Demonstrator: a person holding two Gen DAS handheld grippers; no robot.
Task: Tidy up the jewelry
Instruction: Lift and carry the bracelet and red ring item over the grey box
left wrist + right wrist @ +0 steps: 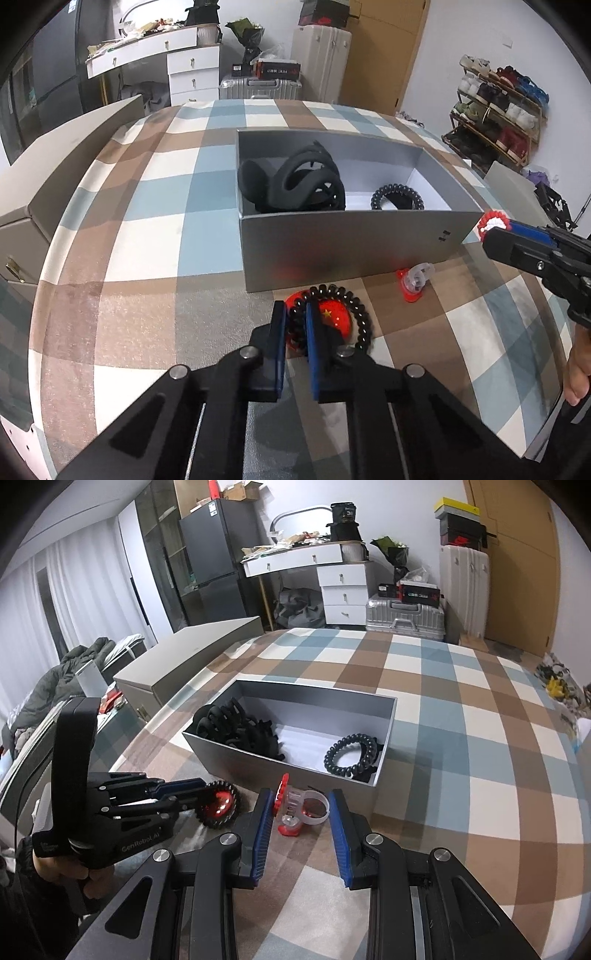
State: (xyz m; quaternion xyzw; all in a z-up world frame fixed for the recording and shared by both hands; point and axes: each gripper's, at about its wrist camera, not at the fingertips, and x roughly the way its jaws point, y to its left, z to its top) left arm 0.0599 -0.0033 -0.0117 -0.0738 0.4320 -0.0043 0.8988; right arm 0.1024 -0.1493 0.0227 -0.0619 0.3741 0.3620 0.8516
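Clamping a black coil hair tie (334, 317), the left hand-held gripper (295, 325) works beside the box (332, 243); right hand-held gripper (301, 812) pinches a clear clip (306, 806); several pieces already boxed.

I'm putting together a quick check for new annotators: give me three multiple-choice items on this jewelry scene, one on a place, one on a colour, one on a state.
1. Where does the loose coil tie, the one no gripper holds, lie?
A. On the cloth beside the box
B. Inside the grey box
C. On the drawer unit

2. What colour is the disc under the gripped coil tie?
A. Red
B. Green
C. White

3. What state is the left gripper in?
A. Open above the box
B. Shut on the box's wall
C. Shut on a black coil tie

Answers:
1. B: the tie rests on the box's white floor, near the black clips.
2. A: red shows through the coil's loop.
3. C: both blue pads pinch the coil's strand on the checked cloth.
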